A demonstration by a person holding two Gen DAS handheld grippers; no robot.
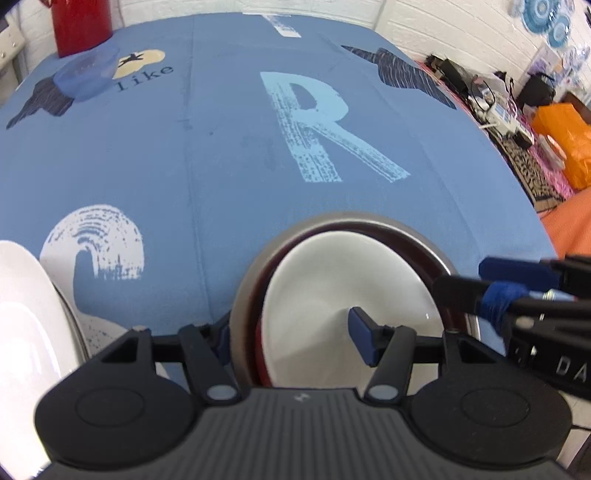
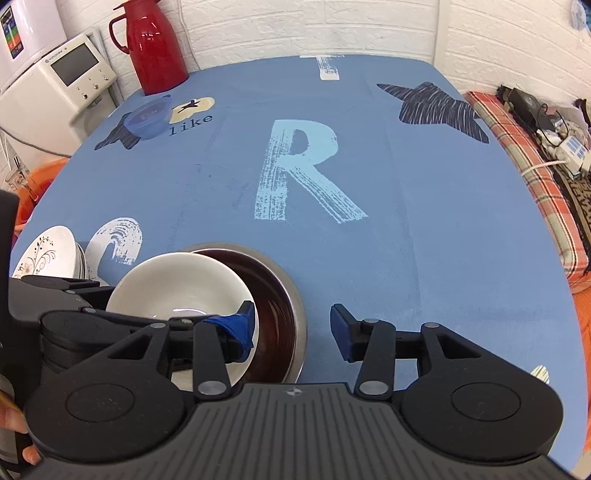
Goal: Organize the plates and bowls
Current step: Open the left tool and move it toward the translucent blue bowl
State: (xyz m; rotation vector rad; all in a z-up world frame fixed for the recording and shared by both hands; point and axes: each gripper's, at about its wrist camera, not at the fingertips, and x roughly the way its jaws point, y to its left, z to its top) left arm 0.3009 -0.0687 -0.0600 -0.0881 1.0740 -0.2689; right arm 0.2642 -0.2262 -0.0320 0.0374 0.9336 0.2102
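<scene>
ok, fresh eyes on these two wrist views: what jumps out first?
The nested stack near the table's front edge: a white bowl tilted inside a dark-lined metal bowl, with the left gripper straddling the stack's rim. Behind it, the big pale letter R printed on the blue tablecloth. At the far left corner, a red jug beside a translucent blue bowl.

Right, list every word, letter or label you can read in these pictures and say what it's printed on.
"R": large pale letter on the blue tablecloth.
"like": small dark word on the tablecloth, beside the blue bowl.
"DA": white letters on the right gripper body, cut off at the frame edge in the left wrist view.
White appliance: small print by its screen, too small to read.
Coloured panel at the top left corner: too blurred to read.
</scene>
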